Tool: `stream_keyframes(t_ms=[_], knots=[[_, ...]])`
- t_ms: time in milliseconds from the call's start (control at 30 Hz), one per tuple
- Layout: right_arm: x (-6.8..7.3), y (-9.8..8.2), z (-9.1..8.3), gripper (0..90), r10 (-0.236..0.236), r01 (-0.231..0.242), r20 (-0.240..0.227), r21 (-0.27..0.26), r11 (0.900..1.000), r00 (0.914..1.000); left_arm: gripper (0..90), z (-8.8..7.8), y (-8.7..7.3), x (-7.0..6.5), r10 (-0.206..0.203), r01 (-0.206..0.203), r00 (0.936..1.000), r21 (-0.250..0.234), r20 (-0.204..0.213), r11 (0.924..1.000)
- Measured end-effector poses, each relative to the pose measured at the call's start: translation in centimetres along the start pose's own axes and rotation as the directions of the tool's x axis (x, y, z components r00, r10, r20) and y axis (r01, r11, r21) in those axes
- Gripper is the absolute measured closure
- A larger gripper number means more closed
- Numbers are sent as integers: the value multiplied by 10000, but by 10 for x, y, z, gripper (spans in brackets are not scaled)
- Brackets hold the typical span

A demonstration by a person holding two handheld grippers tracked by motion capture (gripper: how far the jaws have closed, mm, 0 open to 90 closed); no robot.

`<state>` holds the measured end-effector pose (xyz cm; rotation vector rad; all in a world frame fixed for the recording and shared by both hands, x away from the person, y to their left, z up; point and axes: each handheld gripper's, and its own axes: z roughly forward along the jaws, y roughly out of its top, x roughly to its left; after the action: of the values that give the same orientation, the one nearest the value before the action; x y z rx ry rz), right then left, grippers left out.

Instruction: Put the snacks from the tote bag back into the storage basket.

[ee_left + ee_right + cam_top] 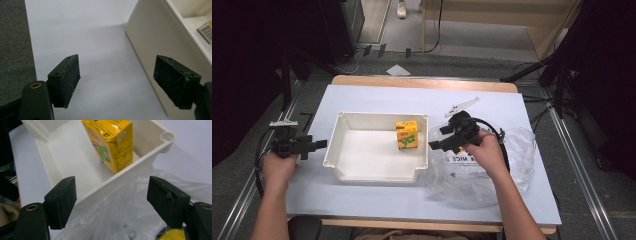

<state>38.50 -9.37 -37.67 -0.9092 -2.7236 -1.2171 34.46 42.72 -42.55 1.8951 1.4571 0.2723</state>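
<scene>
A yellow drink carton stands upright in the back right part of a white tray. My right gripper is open, just right of the tray's right wall and above a clear plastic bag. Something yellow shows inside the bag under the right jaw. My left gripper is open and empty, just left of the tray's left wall, over the white table sheet.
The white sheet covers a wooden table. Grey floor lies to the left, with black stands and cables at the back right. The bag carries black print.
</scene>
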Motion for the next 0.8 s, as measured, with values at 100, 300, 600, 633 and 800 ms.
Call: stream_keyframes(t_ms=[100,300,600,633,800], knots=[[-6,-6,-7,249,-37,38,213,-28,10000,9998,224,1,0,-2,39,-39,10000,25,-30,10000],[-17,-17,-14,238,-82,78,530,83,9999,9986,224,2,0,-2,53,-53,10000,74,-52,10000],[-33,-37,-21,240,-141,154,1016,-116,9998,9947,224,3,0,-2,49,-48,10000,141,-25,9999],[-33,-37,-21,240,-141,154,1016,-116,9998,9947,224,3,0,-2,49,-48,10000,141,-25,9999],[-48,-49,-26,247,224,-200,1265,-202,9996,9917,224,4,-1,-1,9,-9,10000,210,-4,9998]])
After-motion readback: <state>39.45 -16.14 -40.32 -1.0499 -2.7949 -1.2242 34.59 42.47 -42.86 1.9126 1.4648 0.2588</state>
